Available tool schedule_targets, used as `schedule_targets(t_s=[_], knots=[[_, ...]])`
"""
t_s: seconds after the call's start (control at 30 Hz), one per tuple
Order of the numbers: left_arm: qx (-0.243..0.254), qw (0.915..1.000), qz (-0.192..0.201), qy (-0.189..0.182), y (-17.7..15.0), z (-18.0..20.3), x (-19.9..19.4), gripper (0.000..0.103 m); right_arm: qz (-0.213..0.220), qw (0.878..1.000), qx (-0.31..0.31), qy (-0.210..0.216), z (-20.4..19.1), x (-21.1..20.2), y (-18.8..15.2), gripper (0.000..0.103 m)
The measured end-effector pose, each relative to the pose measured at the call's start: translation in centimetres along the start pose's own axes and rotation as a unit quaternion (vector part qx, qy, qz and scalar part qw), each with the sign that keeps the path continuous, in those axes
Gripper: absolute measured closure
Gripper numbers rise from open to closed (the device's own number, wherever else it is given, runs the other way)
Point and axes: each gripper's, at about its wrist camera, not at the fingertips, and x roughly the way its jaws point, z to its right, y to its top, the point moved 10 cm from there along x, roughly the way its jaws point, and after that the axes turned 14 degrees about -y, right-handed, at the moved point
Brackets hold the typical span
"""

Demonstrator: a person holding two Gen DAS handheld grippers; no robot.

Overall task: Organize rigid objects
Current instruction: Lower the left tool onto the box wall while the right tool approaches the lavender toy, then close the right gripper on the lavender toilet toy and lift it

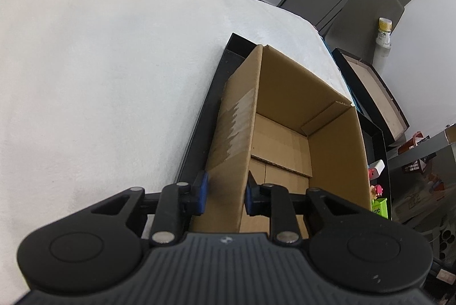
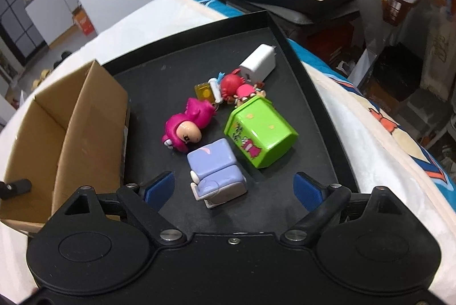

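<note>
Toys on the black tray [image 2: 310, 94] lie under wide right jaws; left jaws clamp the cardboard box [image 1: 236, 139] wall.

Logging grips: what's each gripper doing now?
Left gripper: shut on the brown cardboard box wall.
Right gripper: open, holding nothing.

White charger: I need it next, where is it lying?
In the right wrist view the white charger lies at the far right of the black tray, just beyond the red toy.
</note>
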Motion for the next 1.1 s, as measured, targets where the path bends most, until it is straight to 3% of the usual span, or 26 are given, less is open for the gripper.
schedule_targets(t_s=[0.37, 0.43, 0.47, 0.5, 1.1], knots=[[0.001, 1.0, -0.001, -0.003, 0.1, 0.1, -0.1, 0.079, -0.005, 0.999, -0.042, -0.023, -1.4, 1.4, -0.5, 0.028], [0.002, 1.0, -0.001, -0.003, 0.1, 0.1, -0.1, 0.079, -0.006, 0.998, -0.05, -0.023, -1.8, 1.6, -0.6, 0.035], [0.003, 1.0, -0.001, -0.003, 0.1, 0.1, -0.1, 0.079, -0.008, 0.998, -0.053, -0.022, -1.9, 1.8, -0.8, 0.051], [0.003, 1.0, -0.001, -0.003, 0.1, 0.1, -0.1, 0.079, -0.014, 0.998, -0.056, -0.016, -2.1, 2.0, -0.9, 0.058], [-0.002, 1.0, -0.002, -0.01, 0.2, 0.1, -0.1, 0.079, -0.026, 0.998, -0.064, -0.009, -2.3, -1.5, -0.8, 0.059]])
